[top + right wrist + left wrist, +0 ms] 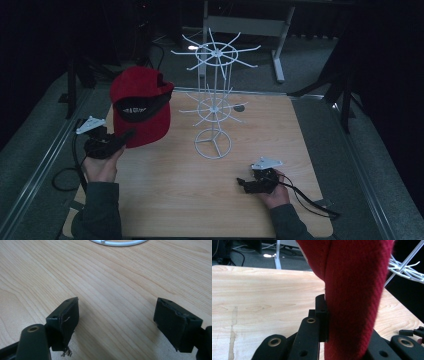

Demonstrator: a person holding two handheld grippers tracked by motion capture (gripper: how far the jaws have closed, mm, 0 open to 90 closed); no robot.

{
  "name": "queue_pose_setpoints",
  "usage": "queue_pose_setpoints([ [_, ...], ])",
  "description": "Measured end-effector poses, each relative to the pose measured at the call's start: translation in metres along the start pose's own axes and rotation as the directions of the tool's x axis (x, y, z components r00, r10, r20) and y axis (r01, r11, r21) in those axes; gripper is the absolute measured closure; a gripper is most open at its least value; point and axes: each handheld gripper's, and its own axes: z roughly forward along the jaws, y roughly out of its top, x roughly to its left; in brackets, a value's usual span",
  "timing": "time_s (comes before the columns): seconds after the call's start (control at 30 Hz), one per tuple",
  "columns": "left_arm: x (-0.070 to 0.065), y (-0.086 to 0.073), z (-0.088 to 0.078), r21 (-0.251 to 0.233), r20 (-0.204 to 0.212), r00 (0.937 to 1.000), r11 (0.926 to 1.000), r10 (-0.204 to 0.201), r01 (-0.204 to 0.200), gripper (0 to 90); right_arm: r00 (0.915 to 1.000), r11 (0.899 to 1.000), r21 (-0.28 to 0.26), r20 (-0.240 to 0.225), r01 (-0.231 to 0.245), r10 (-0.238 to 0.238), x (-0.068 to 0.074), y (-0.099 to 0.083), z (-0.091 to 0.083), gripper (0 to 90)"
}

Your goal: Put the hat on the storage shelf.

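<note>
Room: dark around you, grey floor, a desk frame beyond the rack [214,95].
Table [165,200]: pale wood, bare near you.
Rack: white wire, light; bump it and it may tip.
Cap [142,105]: red, left of the rack, lifted, pinched at its edge by your left gripper [122,137]; it could slip.
Right gripper [243,182]: spread, empty, near side of the rack.

High view dim, surroundings near black; surface [200,185] evenly lit. Gripper views brighter; nearest parts soft, slightly blurred.
</note>
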Motion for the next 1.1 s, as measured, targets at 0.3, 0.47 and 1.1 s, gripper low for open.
queue_pose_setpoints([
  [0.3, -0.004, 0.011, -0.003, -0.026, -0.001, 1.0, 0.9996, 0.009, -0.009, 85.3, 1.0, 1.0, 0.001, -0.001, 0.001, -0.001, 0.0, 0.0, 0.0, 20.1],
  [0.47, -0.005, 0.015, -0.005, -0.036, -0.005, 0.9999, 0.9993, 0.013, -0.013, 85.3, 1.0, 1.0, 0.002, -0.001, 0.0, 0.0, 0.0, 0.0, 0.0, 20.1],
  [1.1, -0.005, 0.028, -0.014, -0.108, -0.01, 0.9999, 0.9941, 0.008, -0.009, 85.3, 1.0, 1.0, 0.002, 0.0, 0.001, -0.001, 0.0, 0.0, 0.0, 20.1],
])
